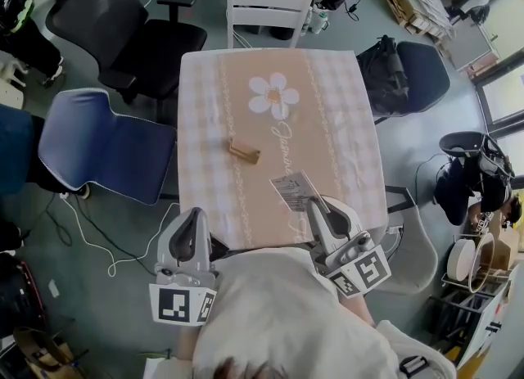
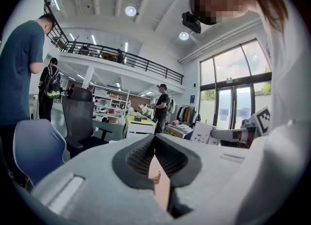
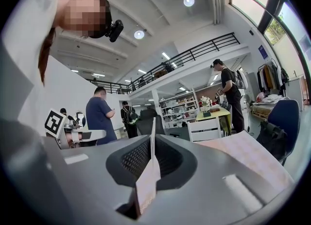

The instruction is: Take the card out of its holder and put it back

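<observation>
On the checked tablecloth (image 1: 327, 124) one wooden holder (image 1: 244, 151) is lying; one card (image 1: 296, 191) is being pinched by the right gripper (image 1: 318, 205), the left gripper (image 1: 195, 215) closed, empty

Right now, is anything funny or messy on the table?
Nothing is spilled or broken. The holder sits empty and a bit askew on the table, because its card is pinched in the right gripper.

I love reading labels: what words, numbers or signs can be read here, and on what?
Tablecloth: cursive writing beside the flower, too blurred to read.
Card, held by the right gripper: dark print, too small to read.
Marker cubes on the left gripper and right gripper: black-and-white squares, no letters.
Nothing can be quoted.
</observation>
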